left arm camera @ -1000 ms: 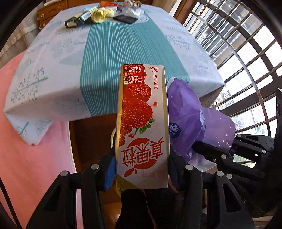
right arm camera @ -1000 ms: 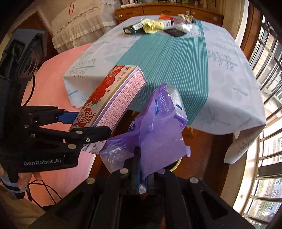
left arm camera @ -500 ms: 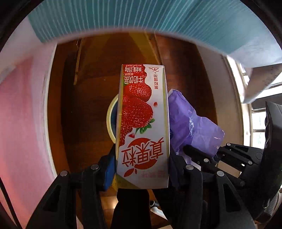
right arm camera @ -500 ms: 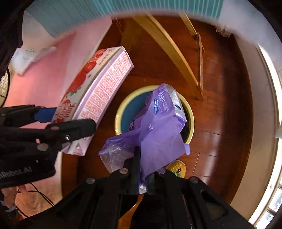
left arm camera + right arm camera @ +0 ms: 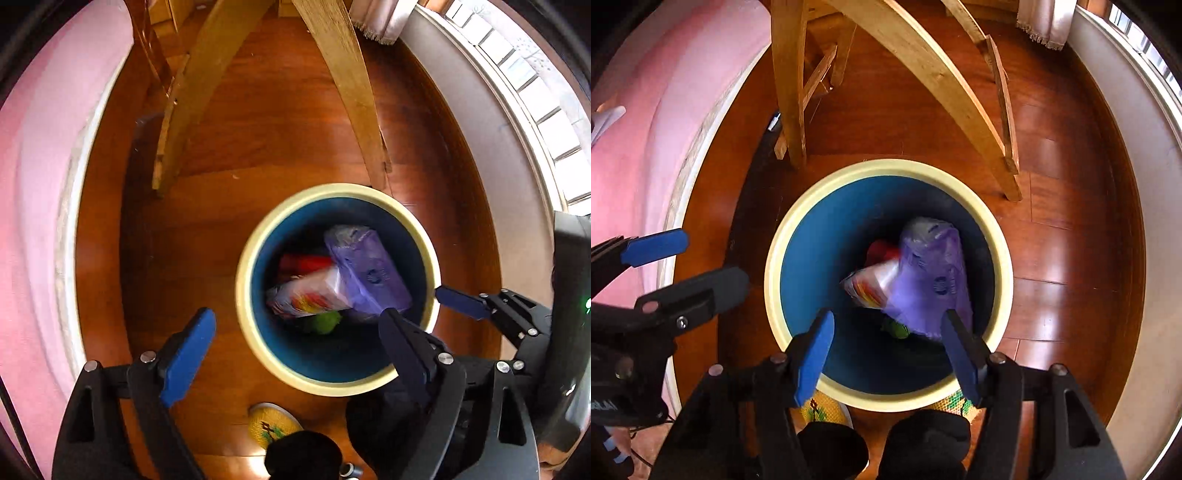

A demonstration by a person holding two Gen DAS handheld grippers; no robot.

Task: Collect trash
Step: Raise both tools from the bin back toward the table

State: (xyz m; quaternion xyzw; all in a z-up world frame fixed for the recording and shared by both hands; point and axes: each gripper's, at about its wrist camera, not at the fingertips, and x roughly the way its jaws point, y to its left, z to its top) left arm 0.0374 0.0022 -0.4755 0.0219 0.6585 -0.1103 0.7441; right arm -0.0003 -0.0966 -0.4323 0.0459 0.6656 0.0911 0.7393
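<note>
1. Trash bin [image 5: 886, 168] on the wooden floor holds the strawberry carton [image 5: 873, 282] and purple bag [image 5: 931, 280].
2. Above the bin, left gripper [image 5: 295, 332] and right gripper [image 5: 890, 347] are opening, nothing between their jaws.
3. This drop looks done; whether trash remains elsewhere cannot be told.

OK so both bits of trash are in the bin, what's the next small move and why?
Probably lift both grippers straight up, clear of the bin. The carton and purple bag already lie inside it, and the left gripper and right gripper, their jaws opening, have nothing between their fingers.
</note>
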